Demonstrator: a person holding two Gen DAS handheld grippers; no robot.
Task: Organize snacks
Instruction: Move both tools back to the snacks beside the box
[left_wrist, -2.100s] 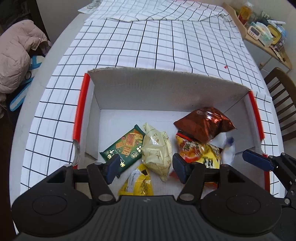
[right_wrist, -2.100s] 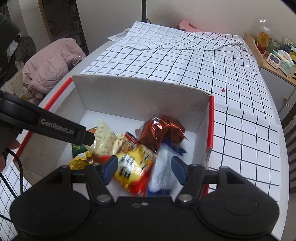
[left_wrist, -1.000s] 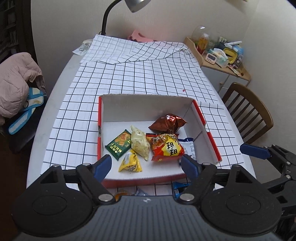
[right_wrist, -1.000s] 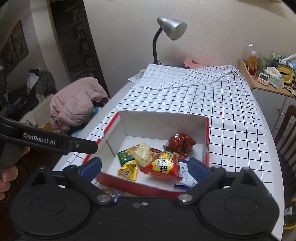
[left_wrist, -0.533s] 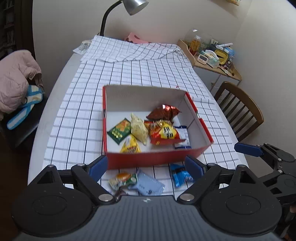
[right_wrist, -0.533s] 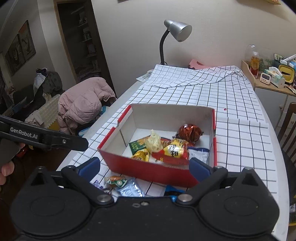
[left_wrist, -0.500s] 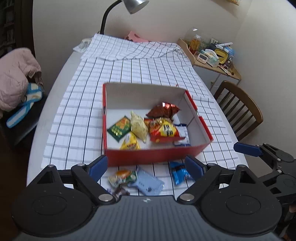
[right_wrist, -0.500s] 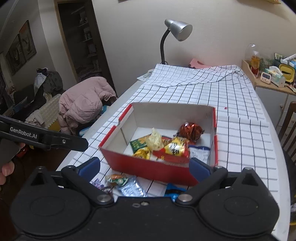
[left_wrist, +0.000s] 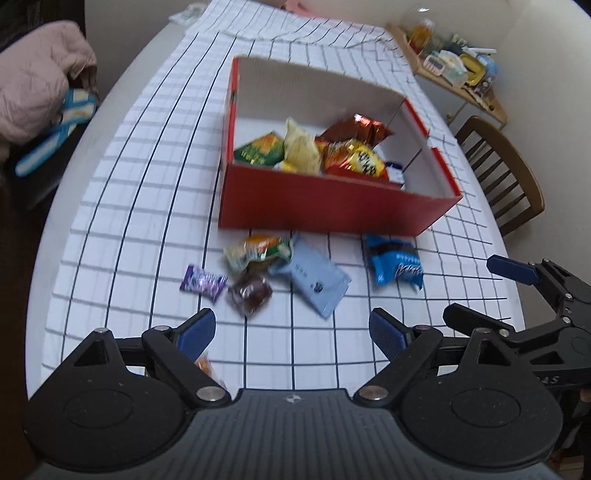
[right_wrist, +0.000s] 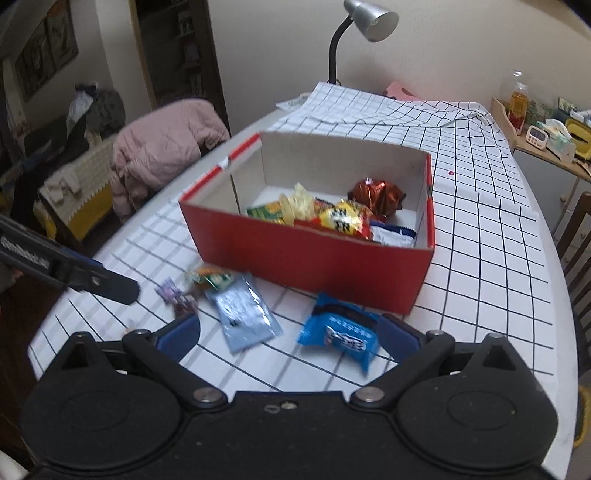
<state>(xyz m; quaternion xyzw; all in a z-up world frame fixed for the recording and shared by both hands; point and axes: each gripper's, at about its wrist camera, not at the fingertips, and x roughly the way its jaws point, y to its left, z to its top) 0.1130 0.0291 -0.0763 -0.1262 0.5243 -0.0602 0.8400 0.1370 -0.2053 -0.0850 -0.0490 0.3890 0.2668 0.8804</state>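
A red cardboard box (left_wrist: 332, 206) (right_wrist: 306, 258) on the checked tablecloth holds several snack bags. In front of it lie loose snacks: a pale blue packet (left_wrist: 314, 278) (right_wrist: 242, 314), a bright blue packet (left_wrist: 395, 264) (right_wrist: 341, 332), a green-orange packet (left_wrist: 258, 249) (right_wrist: 208, 277), a dark brown sweet (left_wrist: 249, 293) and a purple sweet (left_wrist: 203, 283) (right_wrist: 168, 288). My left gripper (left_wrist: 291, 332) hangs open and empty above the near snacks. My right gripper (right_wrist: 288, 336) is open and empty too, over the two blue packets.
A wooden chair (left_wrist: 498, 173) stands at the table's right side. A pink jacket (right_wrist: 166, 144) lies on a seat to the left. A desk lamp (right_wrist: 365, 22) and a cluttered side shelf (right_wrist: 546, 136) are at the back. The near table edge is close below both grippers.
Both grippers pulled back out of the box, opened wide, and have come down toward the loose snacks in front of it, which now fill the near view.
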